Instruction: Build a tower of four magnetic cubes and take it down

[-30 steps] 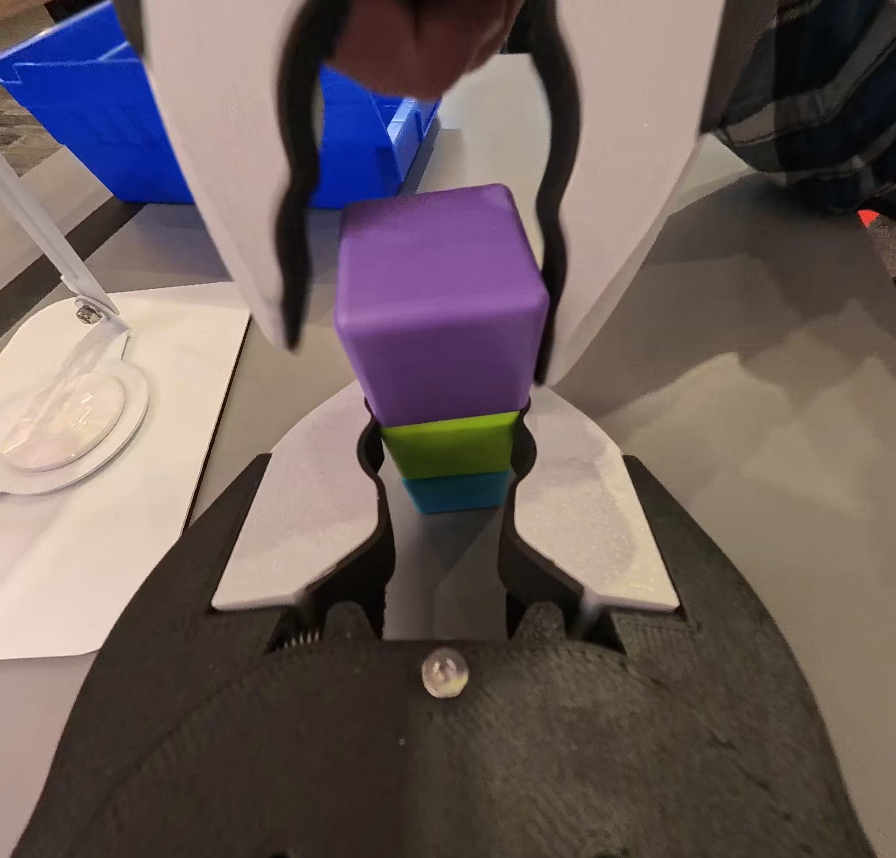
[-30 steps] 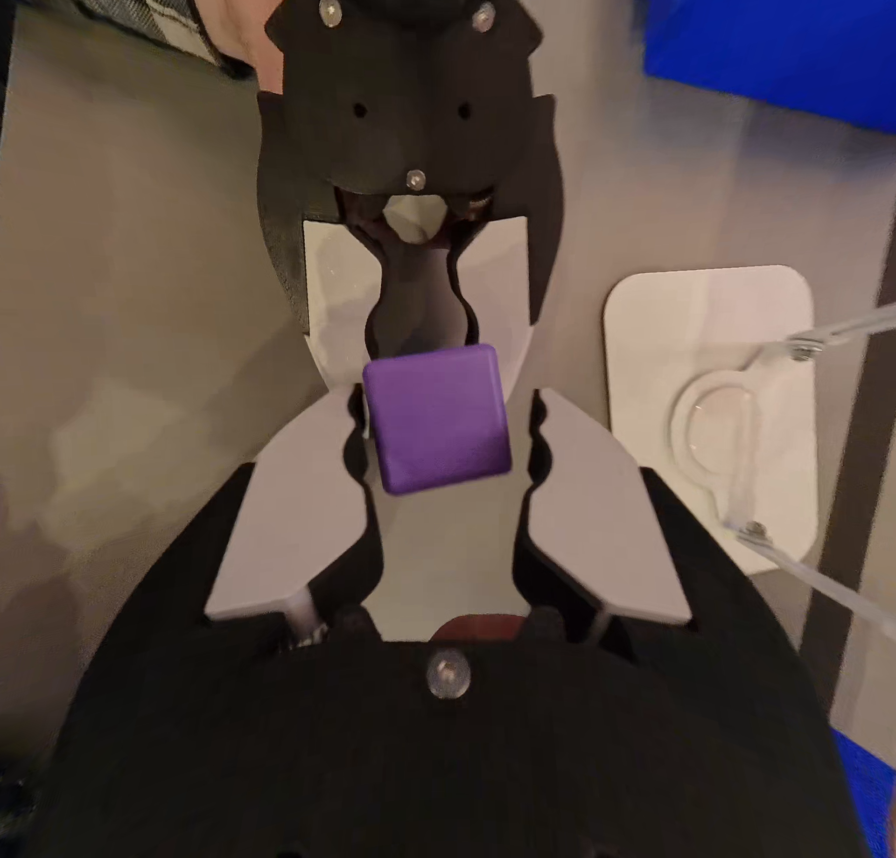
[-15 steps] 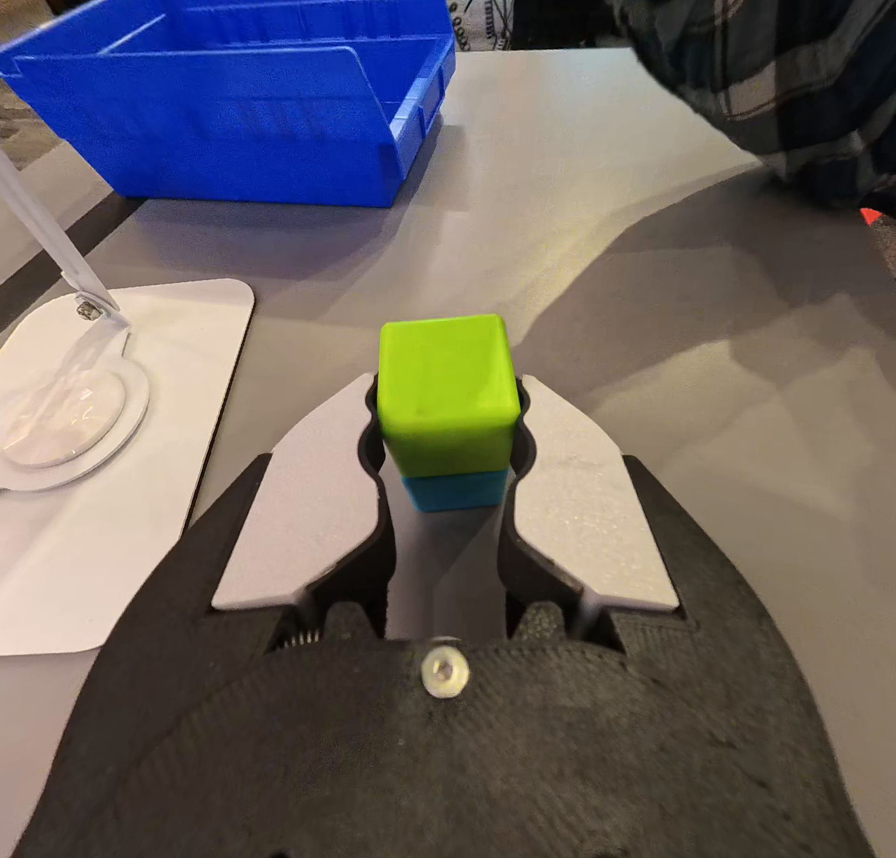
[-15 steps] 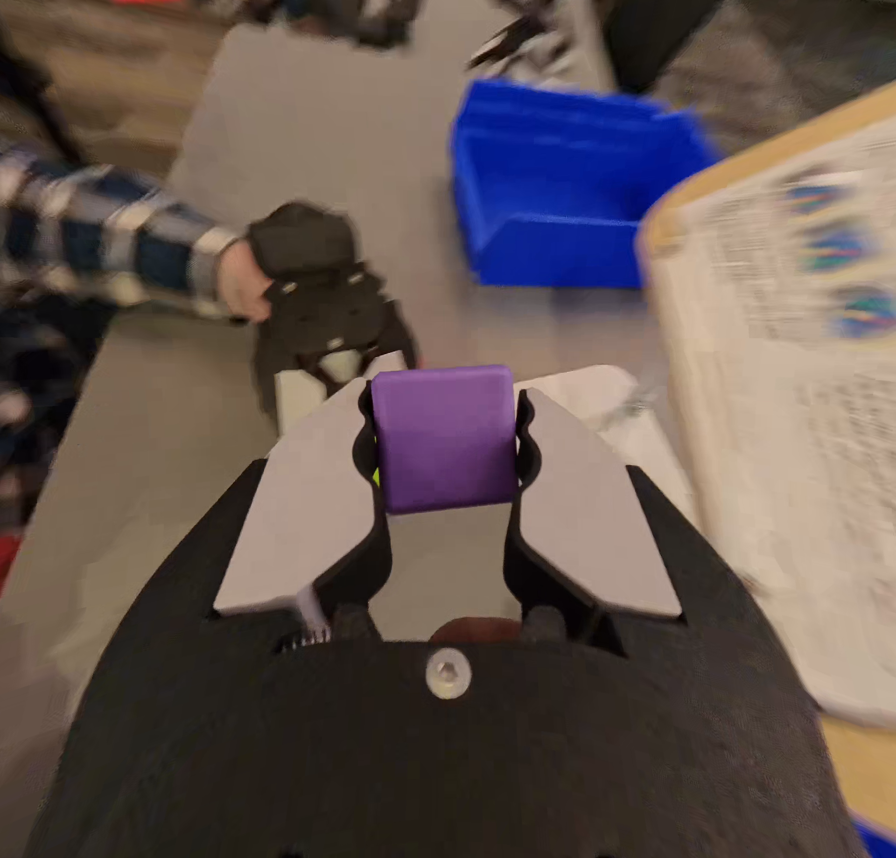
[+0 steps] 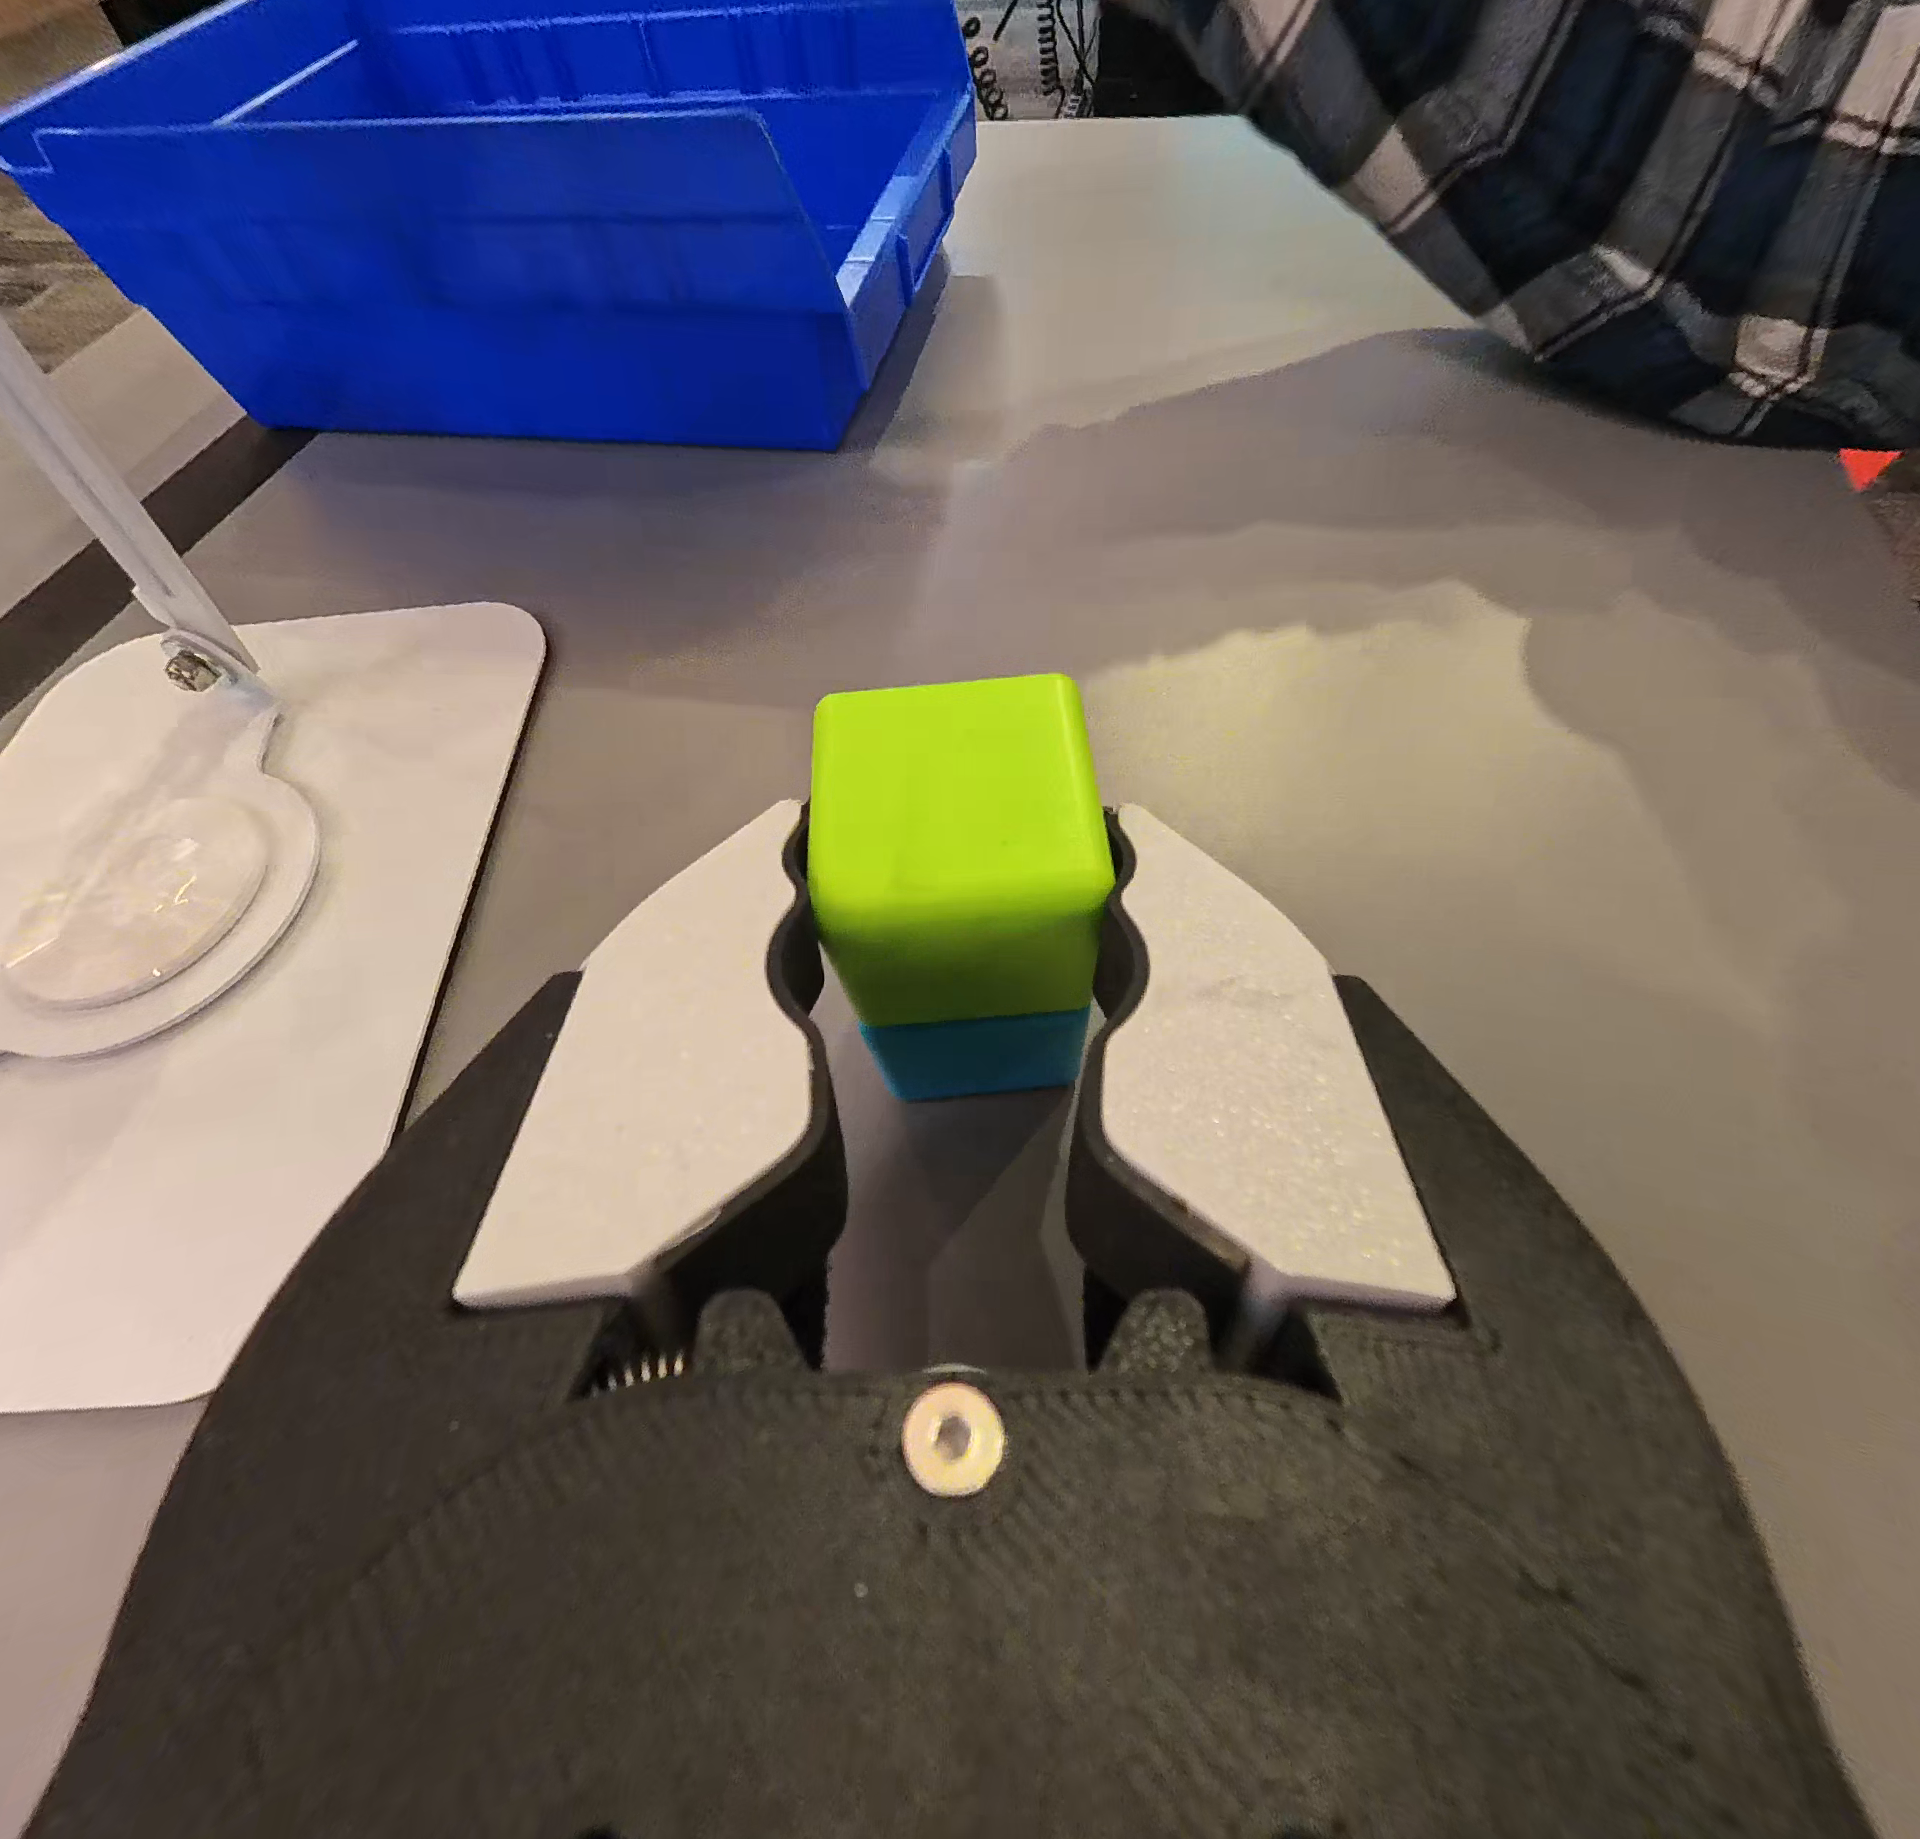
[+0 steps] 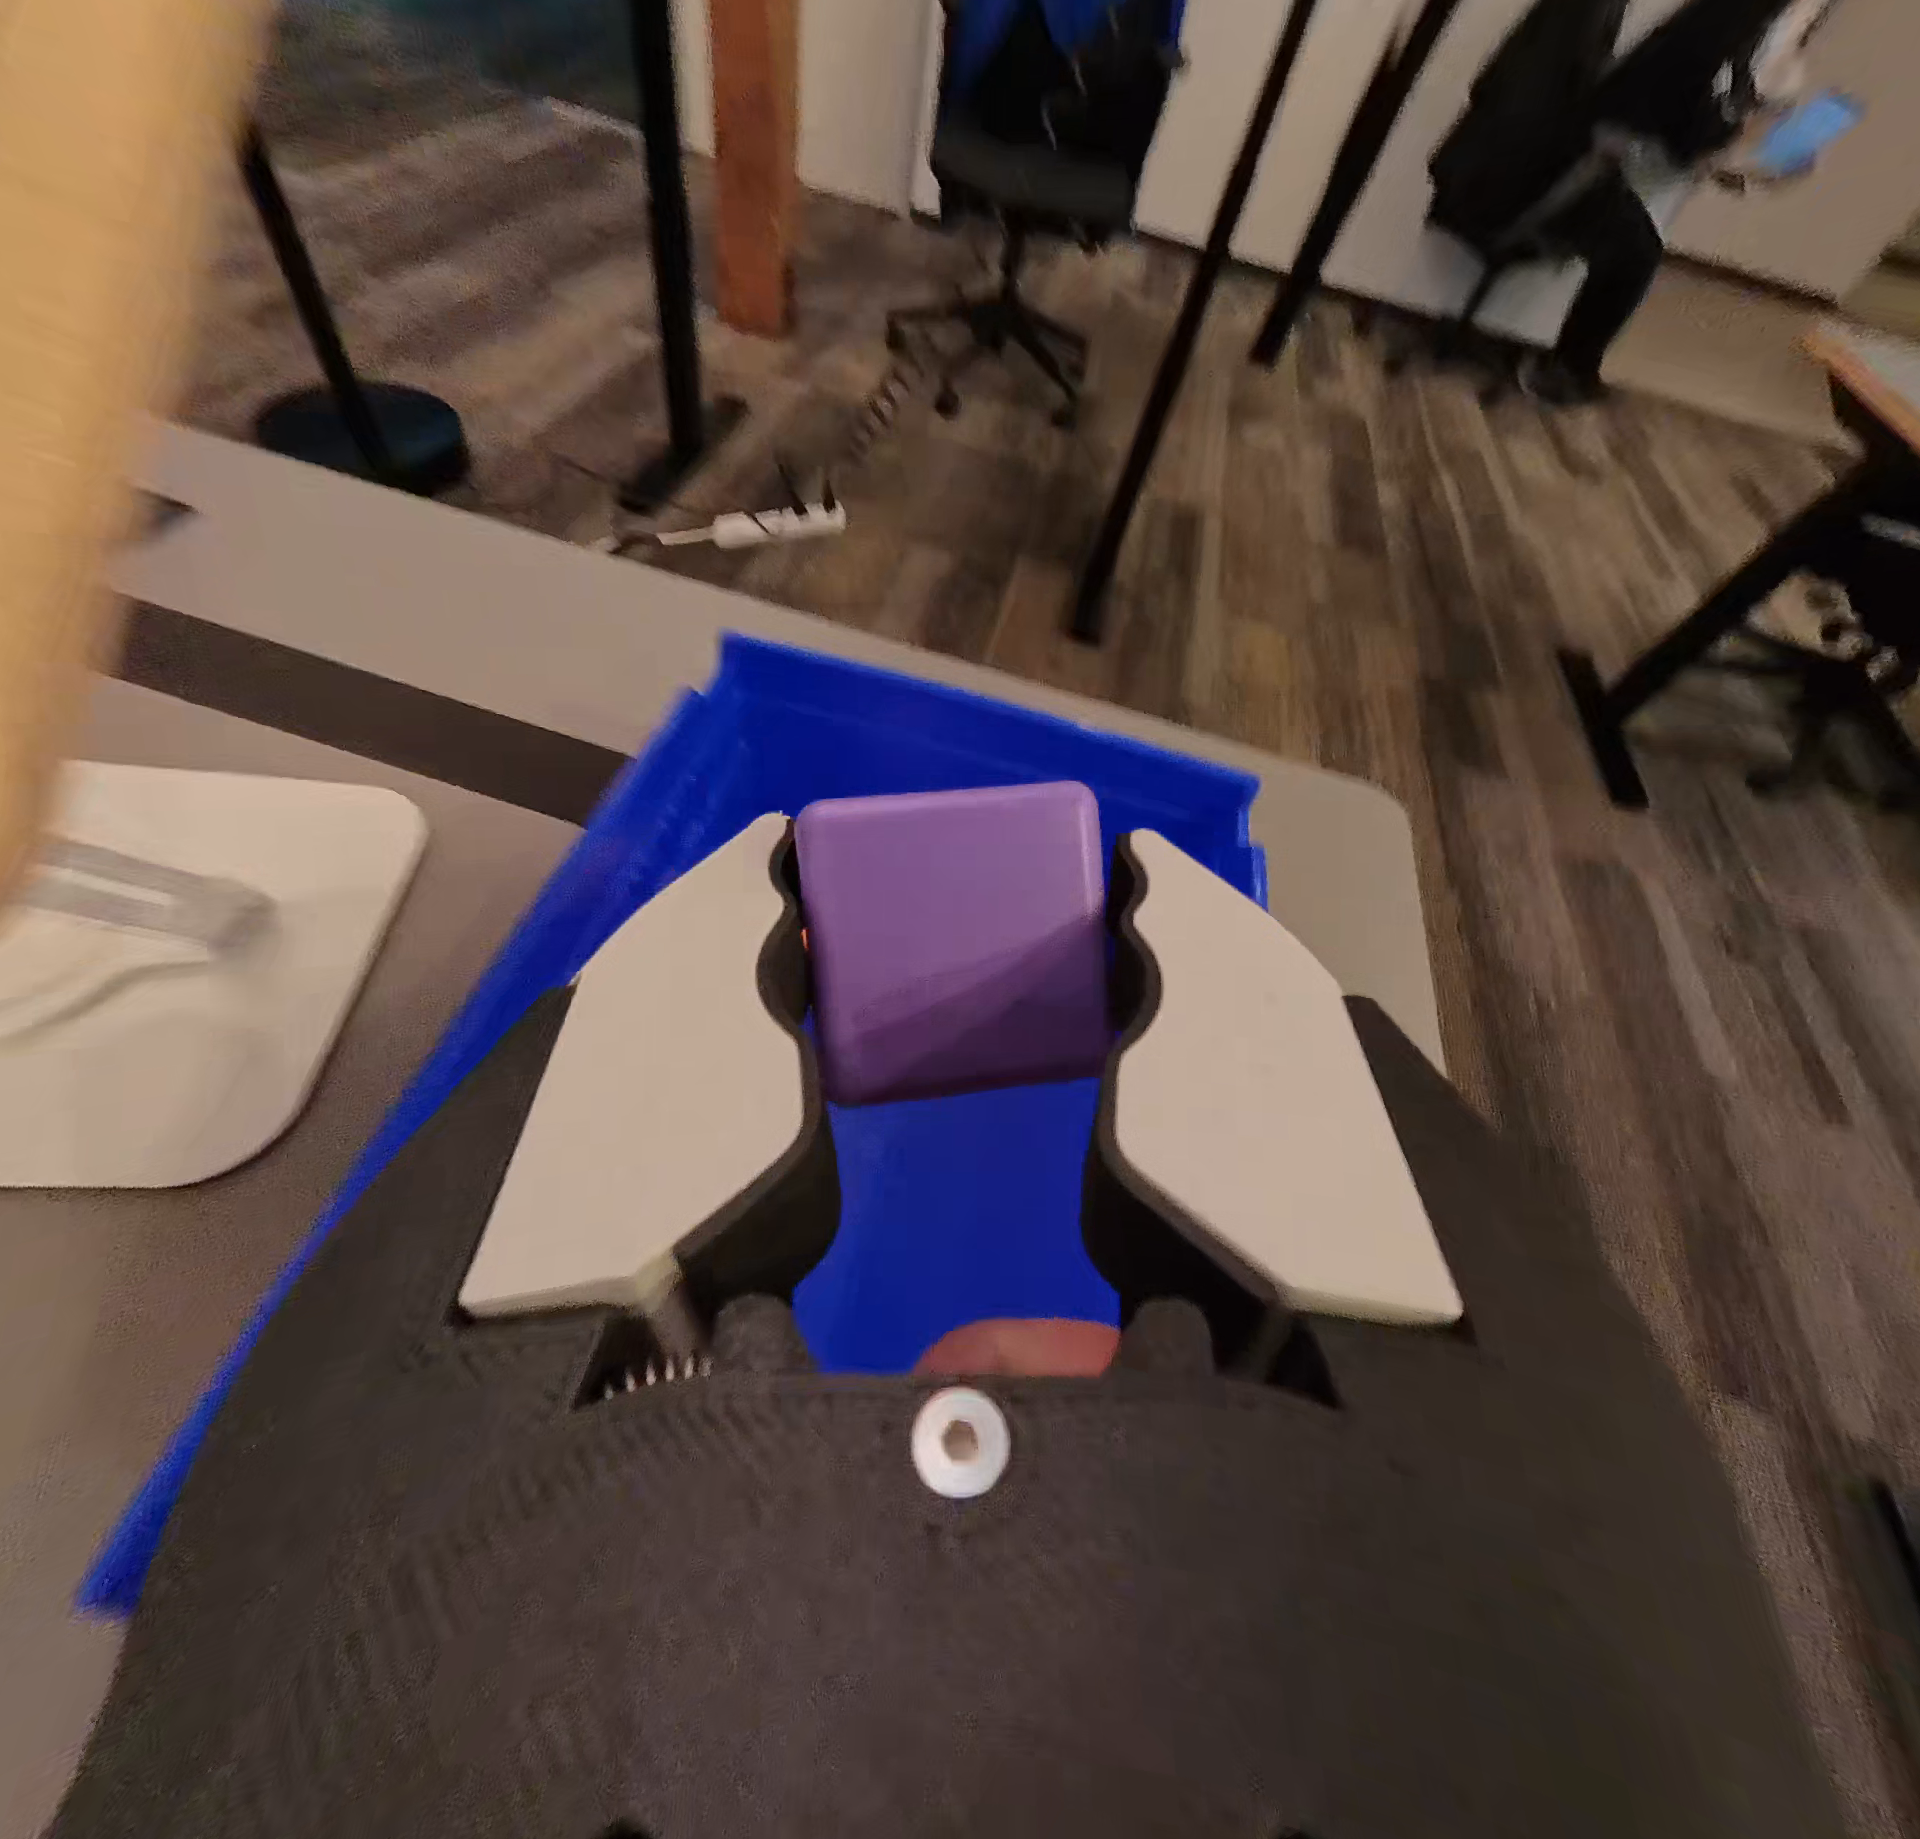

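Meanwhile the left gripper (image 5: 958, 890) pinches the lime-green cube (image 5: 954, 844), which sits stacked on the teal cube (image 5: 971, 1054) on the grey table (image 5: 1351, 750). Over the blue bin (image 6: 935, 740), the right gripper (image 6: 951, 942) clamps the purple cube (image 6: 951, 937).

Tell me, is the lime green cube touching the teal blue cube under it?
Touching. The left wrist view shows the lime green cube sitting directly on the teal blue cube, with no gap along their seam.
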